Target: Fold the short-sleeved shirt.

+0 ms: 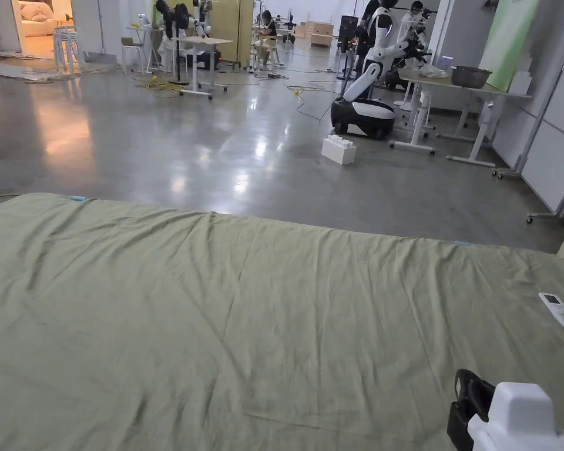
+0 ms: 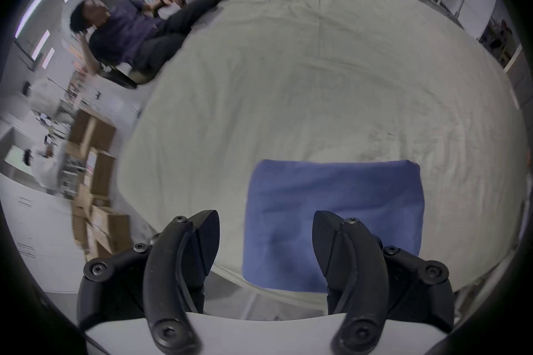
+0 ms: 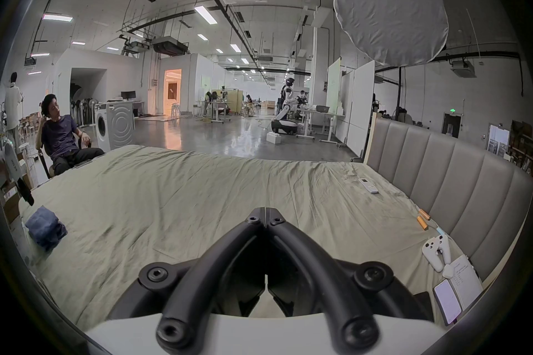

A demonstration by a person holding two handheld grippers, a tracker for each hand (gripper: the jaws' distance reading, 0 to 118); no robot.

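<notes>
A blue shirt [image 2: 334, 220], folded into a compact rectangle, lies at the near edge of a bed with an olive-green sheet [image 2: 288, 79]. My left gripper [image 2: 265, 228] hovers over the shirt's left edge, jaws wide apart and empty. In the right gripper view the same blue bundle [image 3: 46, 226] sits at the far left of the bed. My right gripper [image 3: 264, 213] is shut with nothing between its jaws, above the middle of the sheet [image 3: 202, 205]. In the head view the right gripper [image 1: 472, 399] shows at the bottom right over the sheet [image 1: 216, 317].
A white remote [image 1: 560, 310] lies on the sheet at the right; a game controller [image 3: 437, 250], notebook and phone [image 3: 448, 303] sit by the padded headboard [image 3: 450, 182]. A person [image 3: 60, 136] sits at the bed's left side. Cardboard boxes [image 2: 92, 179] stand beside the bed.
</notes>
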